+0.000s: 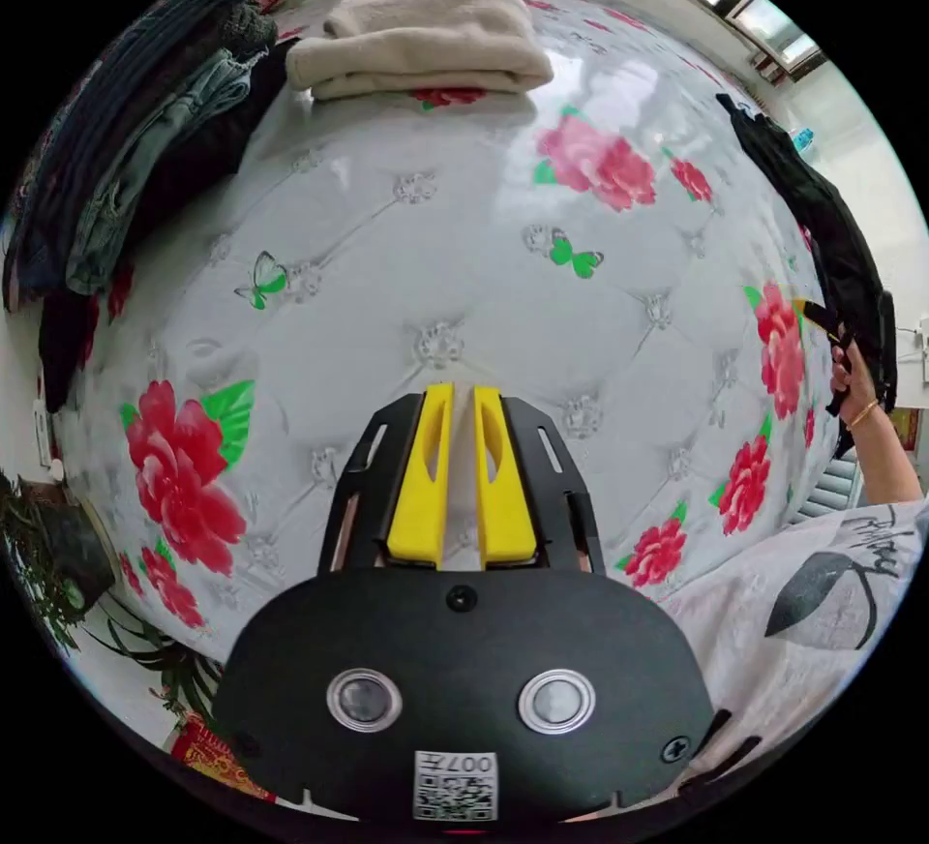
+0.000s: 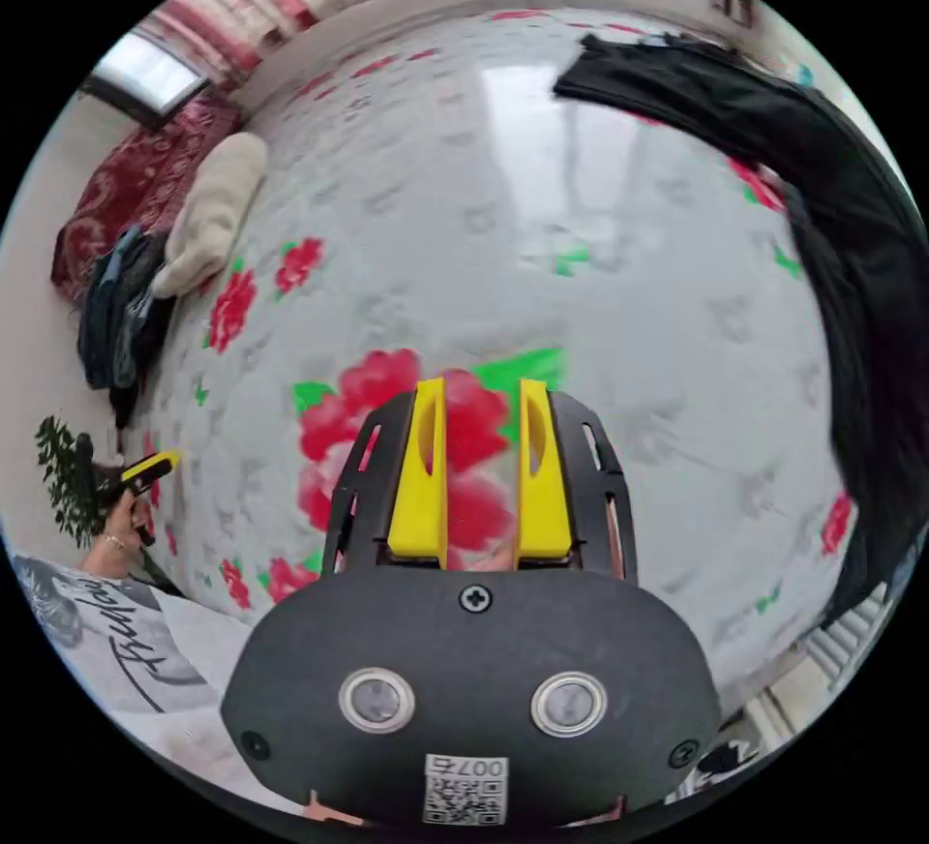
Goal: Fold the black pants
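Pants [image 2: 852, 234], black, lie lengthwise along the bed's [image 2: 542, 234] far edge, nearer the right hand-held gripper [image 2: 481, 408] than the left hand-held gripper [image 1: 463, 413], both slightly parted and empty.

Home bedroom: floral quilted bed cover [image 1: 464, 283], folded blanket [image 1: 416, 36], clothes pile [image 1: 145, 157].
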A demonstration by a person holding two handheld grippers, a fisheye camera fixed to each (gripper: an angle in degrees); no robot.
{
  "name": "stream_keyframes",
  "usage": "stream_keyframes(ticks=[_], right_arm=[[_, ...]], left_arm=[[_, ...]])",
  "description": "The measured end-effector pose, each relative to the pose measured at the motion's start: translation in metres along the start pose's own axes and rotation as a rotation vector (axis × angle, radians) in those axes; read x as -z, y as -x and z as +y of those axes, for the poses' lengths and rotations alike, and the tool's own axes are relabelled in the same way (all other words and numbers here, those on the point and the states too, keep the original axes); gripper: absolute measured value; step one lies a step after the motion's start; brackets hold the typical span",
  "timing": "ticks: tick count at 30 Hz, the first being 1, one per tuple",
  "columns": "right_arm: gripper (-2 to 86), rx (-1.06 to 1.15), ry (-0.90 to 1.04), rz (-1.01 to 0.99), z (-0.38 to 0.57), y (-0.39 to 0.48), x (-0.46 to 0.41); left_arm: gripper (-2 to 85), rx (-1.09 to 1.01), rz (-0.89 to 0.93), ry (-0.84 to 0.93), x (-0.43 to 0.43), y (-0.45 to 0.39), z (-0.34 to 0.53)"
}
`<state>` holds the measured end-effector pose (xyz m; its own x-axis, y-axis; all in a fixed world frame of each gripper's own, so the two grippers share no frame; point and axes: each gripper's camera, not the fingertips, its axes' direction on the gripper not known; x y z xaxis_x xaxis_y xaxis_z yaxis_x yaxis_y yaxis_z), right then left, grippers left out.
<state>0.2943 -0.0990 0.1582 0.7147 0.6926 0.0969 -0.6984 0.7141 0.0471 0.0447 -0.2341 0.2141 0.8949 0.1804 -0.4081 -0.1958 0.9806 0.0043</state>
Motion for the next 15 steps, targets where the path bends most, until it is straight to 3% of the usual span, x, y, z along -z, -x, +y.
stream_keyframes(ticks=[5, 10, 12, 15], right_arm=[[9.5, -0.325, -0.200, 0.329, 0.011, -0.174, 0.127], [10.5, -0.479, -0.371, 0.520, -0.008, -0.265, 0.228], [10.9, -0.494, -0.375, 0.575, -0.018, -0.288, 0.247], [11.2, -0.527, -0.278, 0.615, -0.035, -0.328, 0.249]], left_arm=[[2.8, -0.131, 0.000, 0.019, 0.012, -0.075, -0.006], [2.8, -0.306, -0.012, 0.107, -0.004, -0.157, -0.036], [2.8, -0.331, -0.006, 0.170, -0.019, -0.183, -0.039], [3.2, -0.390, -0.151, 0.182, -0.026, -0.215, -0.035]])
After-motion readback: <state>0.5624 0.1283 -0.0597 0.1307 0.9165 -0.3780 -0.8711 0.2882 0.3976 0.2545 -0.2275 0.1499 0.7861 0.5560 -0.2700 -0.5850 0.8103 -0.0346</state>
